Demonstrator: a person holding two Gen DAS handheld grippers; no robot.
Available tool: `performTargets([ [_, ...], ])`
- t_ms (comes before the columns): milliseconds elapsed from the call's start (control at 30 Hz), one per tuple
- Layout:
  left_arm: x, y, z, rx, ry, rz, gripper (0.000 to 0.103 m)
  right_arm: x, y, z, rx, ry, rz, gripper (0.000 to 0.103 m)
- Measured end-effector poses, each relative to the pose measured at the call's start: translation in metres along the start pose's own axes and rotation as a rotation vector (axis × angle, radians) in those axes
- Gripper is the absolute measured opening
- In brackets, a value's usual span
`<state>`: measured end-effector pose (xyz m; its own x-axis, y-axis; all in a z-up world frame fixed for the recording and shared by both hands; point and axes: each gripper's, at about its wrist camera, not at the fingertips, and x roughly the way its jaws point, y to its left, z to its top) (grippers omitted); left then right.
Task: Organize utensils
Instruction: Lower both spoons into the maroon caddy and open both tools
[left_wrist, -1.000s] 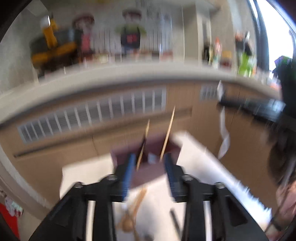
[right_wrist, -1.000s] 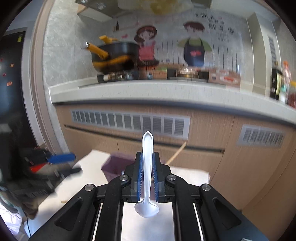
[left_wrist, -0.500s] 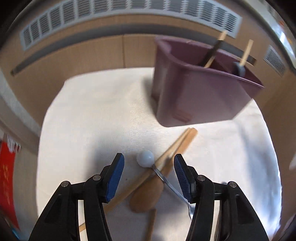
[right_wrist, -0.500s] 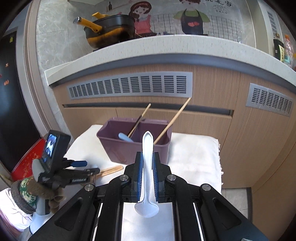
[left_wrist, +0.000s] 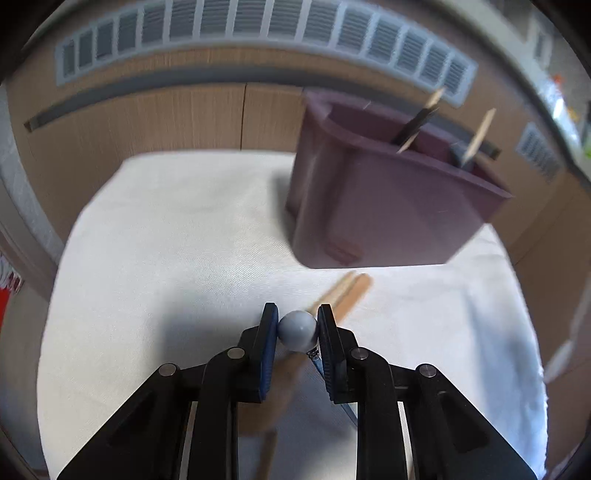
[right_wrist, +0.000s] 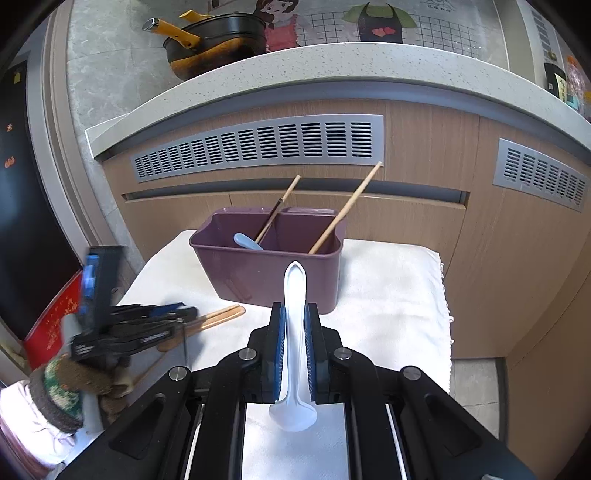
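Note:
My left gripper (left_wrist: 297, 312) is low over the white cloth (left_wrist: 166, 240), and its jaws are closing. A grey ball (left_wrist: 297, 329) at the end of a thin metal utensil sits between the blue pads, touching both. Wooden utensils (left_wrist: 347, 291) lie just beyond it. In the right wrist view the left gripper (right_wrist: 181, 312) reaches in from the left. My right gripper (right_wrist: 295, 306) is shut on a white spoon (right_wrist: 294, 332), handle pointing ahead and bowl toward the camera. Ahead stands the purple holder (right_wrist: 258, 280) with two chopsticks (right_wrist: 347, 206) and a light blue spoon (right_wrist: 245, 241).
The cloth-covered table stands against wooden kitchen cabinets with a grey vent grille (right_wrist: 258, 147). A black and yellow pan (right_wrist: 214, 40) sits on the counter above. A knitted cuff and hand (right_wrist: 59, 391) hold the left gripper. A red object (right_wrist: 55, 317) lies beside the table's left edge.
Both grippers have come down toward the table. The left gripper's pads, wide apart around the ball half a second ago, now press against it. The right gripper still holds the white spoon.

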<state>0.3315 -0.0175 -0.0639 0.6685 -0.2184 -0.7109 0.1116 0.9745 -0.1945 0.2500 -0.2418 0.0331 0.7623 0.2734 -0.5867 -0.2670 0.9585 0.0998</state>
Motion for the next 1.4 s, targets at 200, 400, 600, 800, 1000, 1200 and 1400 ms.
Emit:
performTargets([
  [200, -0.085, -0.030, -0.012, 0.098, -0.213, -0.047, 0.022, -0.010, 0.001, 0.000, 0.011, -0.023, 0.008, 0.010],
  [400, -0.162, -0.057, 0.034, 0.206, -0.403, -0.061, 0.023, -0.039, 0.013, 0.035, -0.016, -0.140, -0.014, 0.010],
  [600, -0.208, -0.080, 0.109, 0.299, -0.585, 0.019, 0.023, -0.064, 0.025, 0.109, -0.072, -0.296, -0.060, 0.010],
  [800, -0.196, -0.092, 0.156, 0.370, -0.625, 0.111, 0.023, -0.051, 0.027, 0.153, -0.084, -0.346, -0.083, 0.010],
  [1000, -0.146, -0.091, 0.170, 0.402, -0.567, 0.146, 0.023, -0.003, 0.023, 0.149, -0.075, -0.302, -0.079, 0.010],
  [1200, -0.098, -0.082, 0.166, 0.397, -0.473, 0.131, 0.023, 0.062, 0.012, 0.131, -0.057, -0.176, -0.070, 0.010],
  [1400, -0.057, -0.076, 0.158, 0.386, -0.364, 0.100, 0.023, 0.100, 0.003, 0.115, -0.039, -0.076, -0.066, 0.010],
])
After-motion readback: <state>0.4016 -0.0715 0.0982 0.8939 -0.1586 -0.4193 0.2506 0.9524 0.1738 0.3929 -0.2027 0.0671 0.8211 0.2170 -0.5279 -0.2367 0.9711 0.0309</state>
